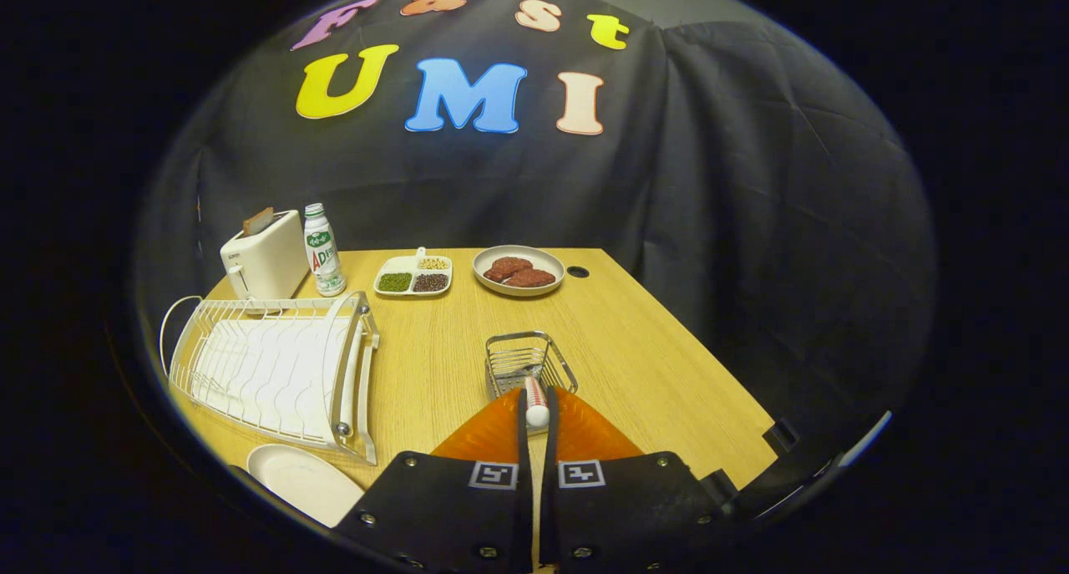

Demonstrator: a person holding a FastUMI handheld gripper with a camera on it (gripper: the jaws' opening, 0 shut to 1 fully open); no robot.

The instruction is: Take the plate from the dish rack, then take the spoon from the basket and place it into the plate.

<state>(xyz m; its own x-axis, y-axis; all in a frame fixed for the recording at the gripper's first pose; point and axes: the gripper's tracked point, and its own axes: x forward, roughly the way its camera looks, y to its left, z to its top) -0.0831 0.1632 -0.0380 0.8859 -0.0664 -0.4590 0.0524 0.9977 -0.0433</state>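
We see one round white plate [302, 480] at 8 o'clock of the fingers [536, 413], closed on one spoon [535, 402] over one wire basket [528, 362].

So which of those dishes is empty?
The white plate beside the dish rack. The round plate holds patties; the divided tray holds beans.

We count one rack [271, 365], one plate [305, 482], one basket [529, 363], one spoon [535, 402], one toaster [265, 256], one bottle [323, 251], one tray [414, 275] with three compartments, one dish [519, 270] holding two patties [518, 271].
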